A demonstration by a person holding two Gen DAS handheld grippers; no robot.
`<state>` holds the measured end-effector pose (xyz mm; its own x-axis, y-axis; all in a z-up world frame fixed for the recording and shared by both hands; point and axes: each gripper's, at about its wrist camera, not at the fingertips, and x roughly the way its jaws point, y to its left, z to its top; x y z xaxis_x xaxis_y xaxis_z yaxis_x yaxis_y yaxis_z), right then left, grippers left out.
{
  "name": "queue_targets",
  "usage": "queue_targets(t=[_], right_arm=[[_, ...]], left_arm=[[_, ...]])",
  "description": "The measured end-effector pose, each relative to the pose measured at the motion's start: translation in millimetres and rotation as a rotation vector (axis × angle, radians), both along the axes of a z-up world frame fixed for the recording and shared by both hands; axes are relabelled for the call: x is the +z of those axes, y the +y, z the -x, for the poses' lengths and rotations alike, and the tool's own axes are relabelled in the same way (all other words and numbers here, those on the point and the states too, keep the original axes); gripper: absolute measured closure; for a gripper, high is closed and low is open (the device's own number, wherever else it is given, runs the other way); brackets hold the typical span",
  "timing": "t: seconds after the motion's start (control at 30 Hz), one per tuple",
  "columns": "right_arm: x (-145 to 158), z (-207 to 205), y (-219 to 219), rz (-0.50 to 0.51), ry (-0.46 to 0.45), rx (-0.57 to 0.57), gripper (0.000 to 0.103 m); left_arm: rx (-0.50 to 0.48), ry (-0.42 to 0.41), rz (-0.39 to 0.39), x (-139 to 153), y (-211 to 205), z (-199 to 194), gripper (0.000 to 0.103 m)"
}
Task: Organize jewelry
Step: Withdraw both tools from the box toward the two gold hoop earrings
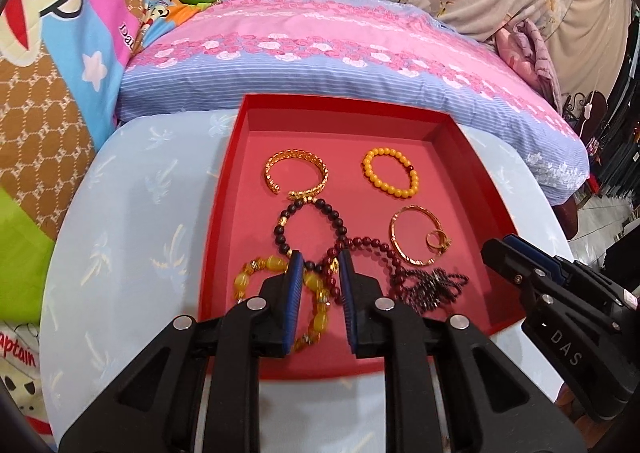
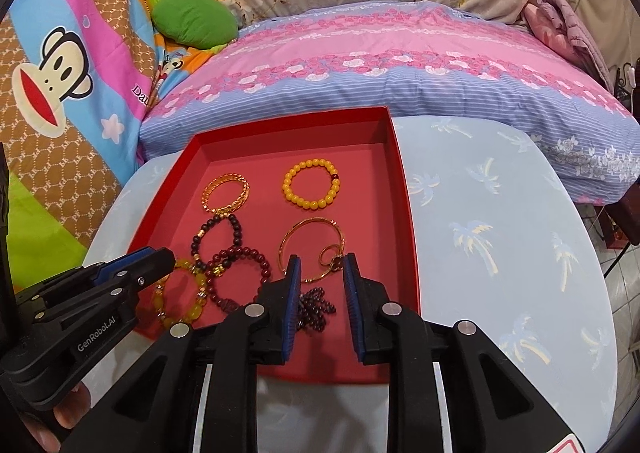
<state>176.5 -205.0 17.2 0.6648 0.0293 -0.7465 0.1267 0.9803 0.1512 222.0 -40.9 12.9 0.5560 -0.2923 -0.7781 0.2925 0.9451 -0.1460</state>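
1. red tray (image 1: 476, 157) on a pale blue table (image 1: 132, 181) with a palm print, pink and blue pillow (image 1: 328, 53) behind it.
2. left gripper (image 1: 320, 265) over the near left part of the tray, fingers parted by a narrow gap, nothing clamped.
3. between those fingers and below them: the meeting point of the dark bead bracelet (image 1: 308, 225), the maroon bead bracelet (image 1: 360, 249) and the amber bead bracelet (image 1: 276, 285); whether the pads touch any bead, cannot tell.
4. right gripper (image 2: 322, 273) over the near right part of the tray, fingers parted by a moderate gap, empty.
5. between its tips: the near edge of the thin gold bangle (image 2: 312, 249) with a gold ring (image 2: 332, 255) lying on it; black bead chain (image 2: 316, 303) heaped just nearer, partly under the left-side finger.
6. farther back, well clear of both grippers: wide gold cuff (image 1: 296, 173) on the left, yellow bead bracelet (image 1: 390, 173) on the right.
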Motion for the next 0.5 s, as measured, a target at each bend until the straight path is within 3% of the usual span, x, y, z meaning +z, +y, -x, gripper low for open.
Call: queue_targets(t=[0.5], right_arm=[[-4, 82, 26, -0.001, 0.027, 0.042, 0.081]], left_arm=[[0.008, 0.028, 0.005, -6, 28, 76, 0.082]])
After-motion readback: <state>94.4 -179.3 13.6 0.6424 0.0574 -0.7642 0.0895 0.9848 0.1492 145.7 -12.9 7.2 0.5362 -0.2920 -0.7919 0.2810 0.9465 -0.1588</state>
